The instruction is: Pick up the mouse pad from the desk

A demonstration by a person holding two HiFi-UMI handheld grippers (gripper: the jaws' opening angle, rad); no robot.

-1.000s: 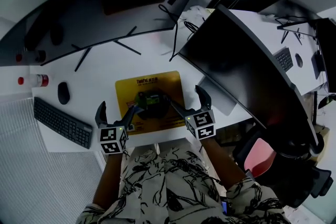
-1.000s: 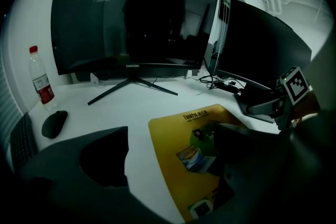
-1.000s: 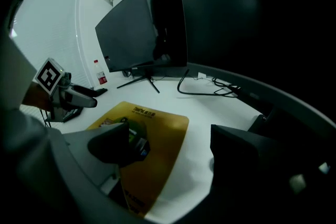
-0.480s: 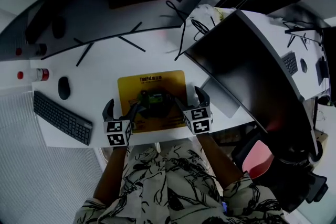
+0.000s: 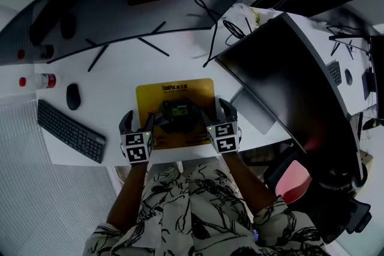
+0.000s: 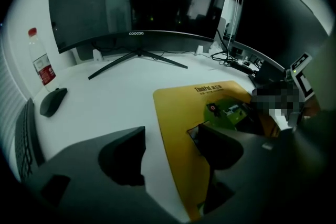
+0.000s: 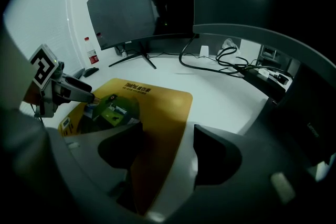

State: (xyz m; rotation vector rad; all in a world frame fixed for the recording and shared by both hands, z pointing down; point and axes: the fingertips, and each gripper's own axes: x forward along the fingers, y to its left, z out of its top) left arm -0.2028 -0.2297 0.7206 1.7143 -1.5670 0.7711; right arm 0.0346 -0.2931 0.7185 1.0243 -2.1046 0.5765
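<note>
A yellow mouse pad (image 5: 175, 110) with a dark green round print lies flat on the white desk (image 5: 120, 78), near its front edge. My left gripper (image 5: 137, 124) is low over the pad's near left corner. In the left gripper view the pad's (image 6: 181, 113) left edge runs between the jaws of the left gripper (image 6: 170, 149), one over the pad and one over bare desk. My right gripper (image 5: 216, 114) straddles the right edge of the pad (image 7: 157, 105) the same way, as the right gripper view (image 7: 168, 152) shows. Both pairs of jaws are closing; no pad presses on anything.
A black keyboard (image 5: 71, 132), a black mouse (image 5: 72, 96) and a red-capped bottle (image 5: 42, 80) lie at the left. A curved monitor (image 5: 120, 3) stands behind the pad, a second monitor (image 5: 282, 75) at the right, with cables (image 5: 231, 27) between them.
Both grippers have come down and forward onto the pad's near corners, and both pairs of jaws have narrowed. The pad has not moved.
</note>
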